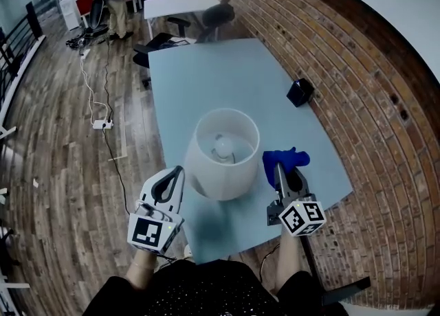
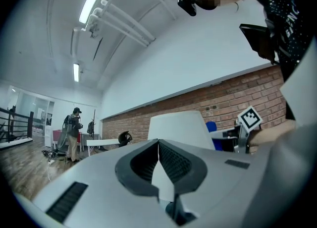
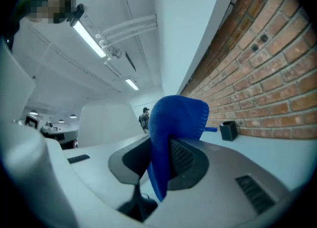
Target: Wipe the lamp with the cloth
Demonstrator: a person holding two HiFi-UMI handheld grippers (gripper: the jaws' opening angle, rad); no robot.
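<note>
A lamp with a white drum shade (image 1: 221, 160) stands near the front of the pale blue table (image 1: 220, 74), its bulb showing from above. My right gripper (image 1: 280, 170) is just right of the shade, shut on a blue cloth (image 1: 283, 160) that sticks out past the jaws. In the right gripper view the cloth (image 3: 173, 123) is folded between the jaws, with the shade (image 3: 104, 120) to the left. My left gripper (image 1: 175, 174) sits at the shade's lower left, shut with nothing in it. Its own view shows the shade (image 2: 181, 125) close ahead and the cloth (image 2: 211, 126) beyond.
A small black box (image 1: 300, 92) sits at the table's right edge by the curved brick wall (image 1: 357, 67). A dark office chair (image 1: 216, 16) and a white desk (image 1: 180, 4) stand beyond the far end. A cable and power strip (image 1: 102, 124) lie on the wooden floor at left.
</note>
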